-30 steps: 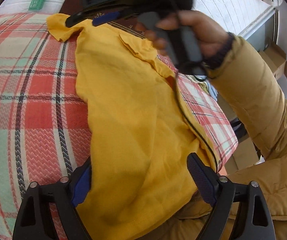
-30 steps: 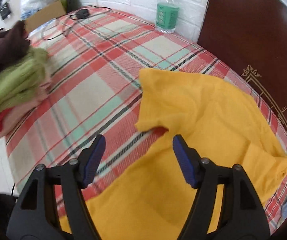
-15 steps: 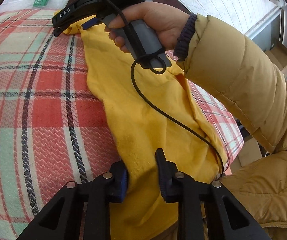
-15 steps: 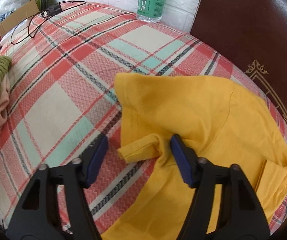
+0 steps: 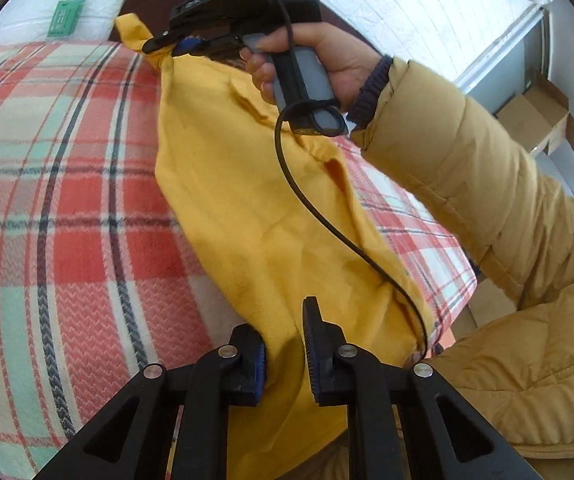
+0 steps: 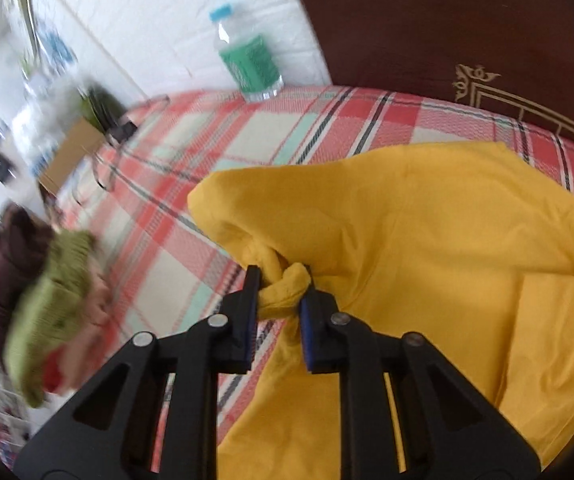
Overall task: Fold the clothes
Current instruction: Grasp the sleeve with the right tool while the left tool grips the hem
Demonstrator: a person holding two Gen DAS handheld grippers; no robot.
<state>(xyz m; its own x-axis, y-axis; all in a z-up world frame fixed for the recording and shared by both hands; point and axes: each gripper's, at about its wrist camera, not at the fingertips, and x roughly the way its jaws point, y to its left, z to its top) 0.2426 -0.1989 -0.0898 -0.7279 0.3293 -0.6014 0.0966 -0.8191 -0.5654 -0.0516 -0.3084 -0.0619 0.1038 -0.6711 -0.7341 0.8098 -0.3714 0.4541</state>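
Note:
A yellow shirt [image 5: 247,208] lies stretched across a plaid bed cover [image 5: 67,200]. My left gripper [image 5: 285,344] is shut on the shirt's near edge, cloth bunched between its pads. In the left wrist view the right gripper [image 5: 175,42], held by a hand in a tan jacket sleeve, pinches the shirt's far corner and lifts it. In the right wrist view my right gripper [image 6: 277,300] is closing on a rolled bunch of the yellow shirt [image 6: 427,248], pads pressing the fabric.
A green-labelled water bottle [image 6: 249,62] stands at the bed's far edge beside a dark wooden headboard [image 6: 467,20]. A pile of green, brown and pink clothes [image 6: 43,300] sits at the left. Cardboard boxes [image 5: 535,116] are on the floor at the right.
Both grippers went from open to shut on the yellow shirt. The right gripper took a corner, rolled and lifted it off the bed; the shirt now hangs taut between the two grippers.

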